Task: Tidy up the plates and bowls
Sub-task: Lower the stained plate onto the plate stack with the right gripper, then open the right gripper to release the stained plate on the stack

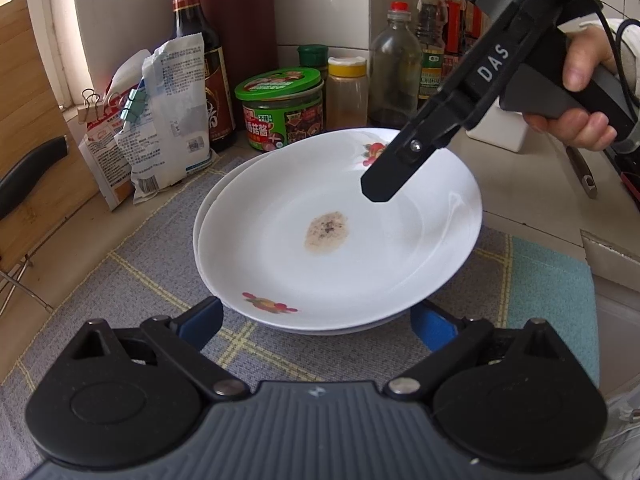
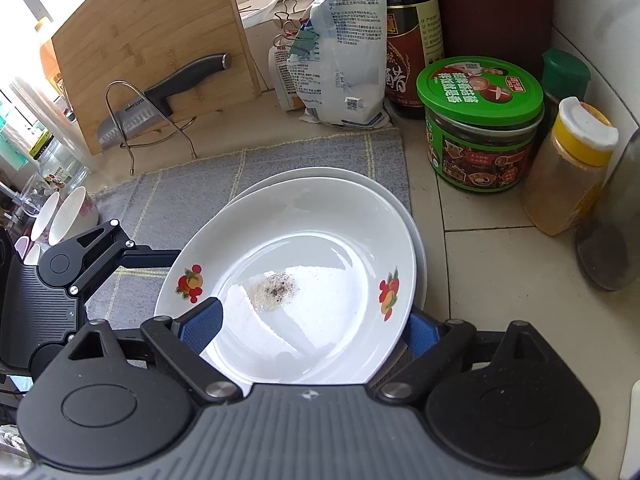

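Observation:
Two white plates with fruit prints lie stacked on a grey checked mat (image 1: pixel 120 300). The top plate (image 1: pixel 340 240) has a brown stain in its middle and sits tilted on the lower plate (image 1: pixel 202 216), its right rim blurred. My right gripper (image 2: pixel 314 320) is open across the top plate (image 2: pixel 312 240). One blue pad (image 2: pixel 204 326) is over the plate's inside, and the other (image 2: pixel 420 330) is outside and below the rim. Its upper finger (image 1: pixel 384 184) hangs over the far right rim. My left gripper (image 1: pixel 316 320) stands open around the stack's near edge, and one of its fingers (image 2: pixel 148 259) reaches the plate's left rim.
Behind the plates stand a green-lidded jar (image 2: pixel 480 120), a yellow-capped spice bottle (image 2: pixel 568 172), a dark vinegar bottle (image 2: pixel 412 40) and clipped bags (image 2: pixel 340 52). A bamboo board (image 2: pixel 152 40) with a knife (image 2: pixel 176 80) leans at the left. Bowls (image 2: pixel 68 216) sit far left.

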`<action>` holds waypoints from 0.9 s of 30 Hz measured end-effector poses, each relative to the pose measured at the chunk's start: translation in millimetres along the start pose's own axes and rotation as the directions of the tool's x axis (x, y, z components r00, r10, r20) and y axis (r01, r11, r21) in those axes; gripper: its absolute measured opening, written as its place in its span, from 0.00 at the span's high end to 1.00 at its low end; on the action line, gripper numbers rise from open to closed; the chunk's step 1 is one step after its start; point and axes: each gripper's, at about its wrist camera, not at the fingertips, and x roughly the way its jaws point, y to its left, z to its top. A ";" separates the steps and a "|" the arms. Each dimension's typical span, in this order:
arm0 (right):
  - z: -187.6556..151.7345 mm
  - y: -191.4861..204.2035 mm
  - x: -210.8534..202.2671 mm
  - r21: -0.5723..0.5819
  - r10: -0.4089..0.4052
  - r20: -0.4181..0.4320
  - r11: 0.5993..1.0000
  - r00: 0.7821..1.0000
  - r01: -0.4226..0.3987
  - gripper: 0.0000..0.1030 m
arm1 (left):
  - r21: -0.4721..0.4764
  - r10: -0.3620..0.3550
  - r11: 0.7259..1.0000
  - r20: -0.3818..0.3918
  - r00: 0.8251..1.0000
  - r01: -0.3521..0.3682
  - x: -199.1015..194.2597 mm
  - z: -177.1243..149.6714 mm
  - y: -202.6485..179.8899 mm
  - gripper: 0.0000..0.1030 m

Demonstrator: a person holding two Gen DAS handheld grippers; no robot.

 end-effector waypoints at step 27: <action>-7.9 10.2 -4.6 -0.035 -0.076 0.003 0.996 0.997 0.076 0.00 | 0.012 0.014 1.000 0.017 1.000 -0.014 -2.6 0.2 -2.6 0.02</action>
